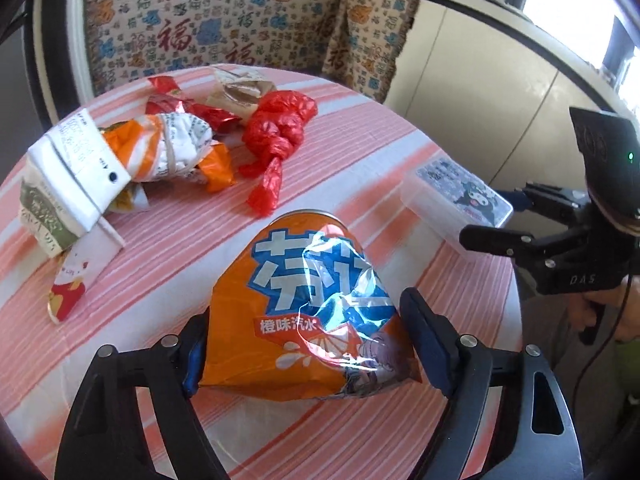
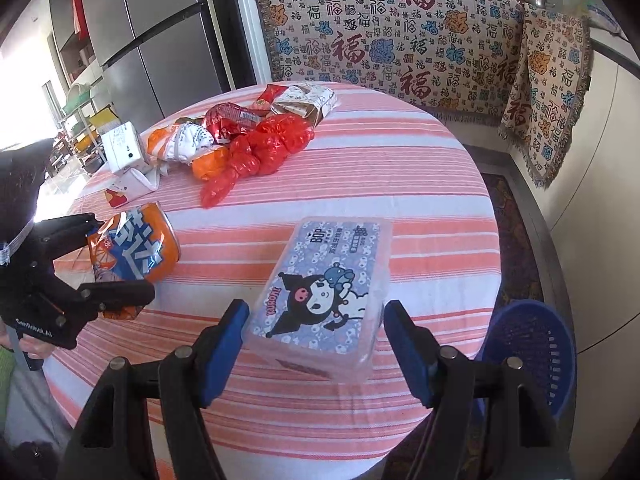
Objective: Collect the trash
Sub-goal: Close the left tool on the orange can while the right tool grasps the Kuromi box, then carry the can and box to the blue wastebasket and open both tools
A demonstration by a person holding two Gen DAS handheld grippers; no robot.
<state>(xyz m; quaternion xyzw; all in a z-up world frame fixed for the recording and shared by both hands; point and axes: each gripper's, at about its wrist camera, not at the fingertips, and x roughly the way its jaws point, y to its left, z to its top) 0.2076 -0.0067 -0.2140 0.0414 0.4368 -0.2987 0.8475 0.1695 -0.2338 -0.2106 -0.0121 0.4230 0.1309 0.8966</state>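
Note:
A crushed orange soda can (image 1: 304,320) lies on the striped tablecloth (image 1: 360,152). My left gripper (image 1: 312,356) is shut on its flattened near end, both pads against its sides. From the right wrist view the can (image 2: 140,248) sits between those black fingers (image 2: 116,296). My right gripper (image 2: 316,344) is closed on the near end of a clear tissue box (image 2: 324,296) with a cartoon label, which rests flat at the table's edge. More trash sits at the far side: a knotted red plastic bag (image 1: 276,128), an orange-and-white wrapper (image 1: 176,148), a white carton (image 1: 76,168).
A blue plastic basket (image 2: 528,352) stands on the floor beside the table, right of my right gripper. A patterned blanket (image 2: 400,40) covers the seat behind the table, and a steel fridge (image 2: 152,40) stands at the back left. A person's hand (image 1: 600,308) holds the right gripper.

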